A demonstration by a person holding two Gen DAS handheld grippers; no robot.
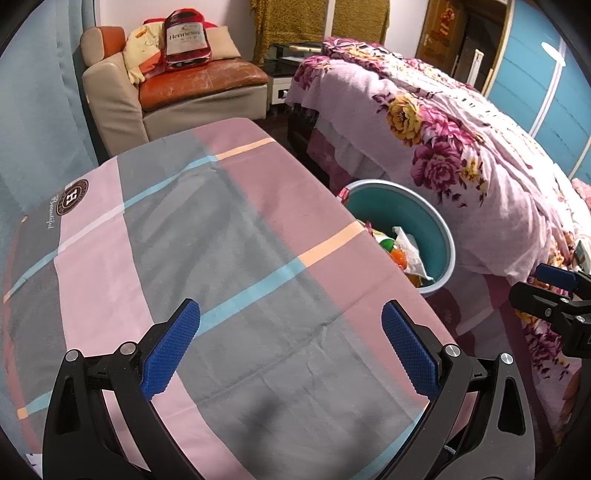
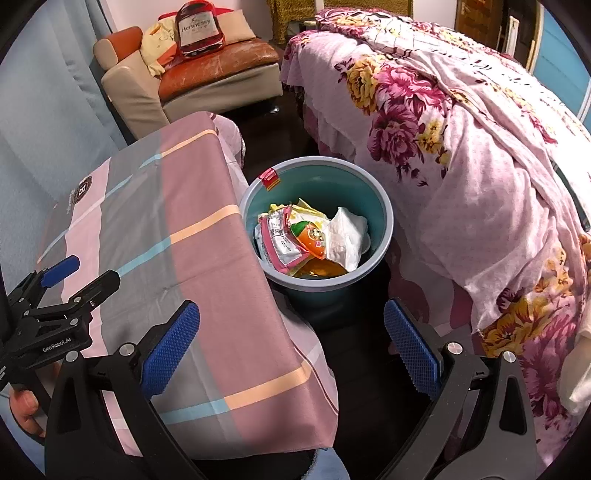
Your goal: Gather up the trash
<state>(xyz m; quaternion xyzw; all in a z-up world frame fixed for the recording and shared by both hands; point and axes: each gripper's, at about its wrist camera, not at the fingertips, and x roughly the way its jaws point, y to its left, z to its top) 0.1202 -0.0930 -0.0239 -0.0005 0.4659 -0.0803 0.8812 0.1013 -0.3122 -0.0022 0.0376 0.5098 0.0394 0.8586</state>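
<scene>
A teal bucket (image 2: 376,206) stands on the floor between the table and the bed. It holds several wrappers (image 2: 284,240), an orange packet (image 2: 310,236) and crumpled white paper (image 2: 347,236). The bucket also shows in the left wrist view (image 1: 424,218). My left gripper (image 1: 291,343) is open and empty above the checked tablecloth (image 1: 207,236). It shows at the left of the right wrist view (image 2: 79,275). My right gripper (image 2: 291,343) is open and empty, over the table's right edge, short of the bucket. It shows at the right edge of the left wrist view (image 1: 546,284).
The table with the pink and grey cloth (image 2: 177,221) is left of the bucket. A bed with a floral cover (image 2: 461,147) is to the right. A sofa (image 2: 207,70) with a Hennessy-shaped cushion (image 2: 197,27) stands at the back. Dark floor (image 2: 369,387) lies between table and bed.
</scene>
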